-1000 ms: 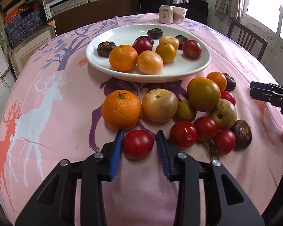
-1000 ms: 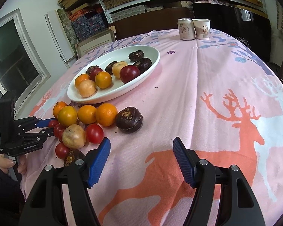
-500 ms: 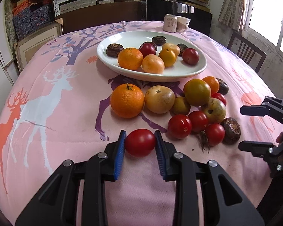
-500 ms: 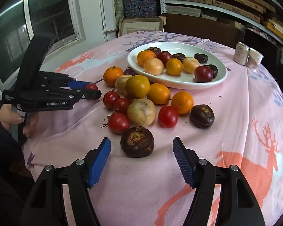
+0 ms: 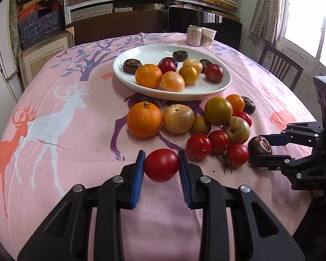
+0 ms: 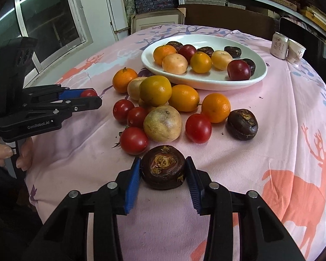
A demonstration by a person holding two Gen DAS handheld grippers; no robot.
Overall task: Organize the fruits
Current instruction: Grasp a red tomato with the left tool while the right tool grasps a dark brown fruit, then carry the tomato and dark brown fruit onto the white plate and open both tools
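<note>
We had the left tongs (image 5: pixel 162 166) pinching a red tomato (image 5: pixel 162 165), soft-skinned, gripped across its middle at six o'clock; the right tongs (image 6: pixel 162 169) were closing around a firm water chestnut (image 6: pixel 163 167); the plate (image 5: pixel 208 89) lay at twelve o'clock on the counter (image 5: pixel 76 152).

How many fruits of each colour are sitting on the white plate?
On the white plate:
Orange or yellow fruits: 4
Dark red fruits: 2
Dark brown fruits: 4
Total: 10
</note>
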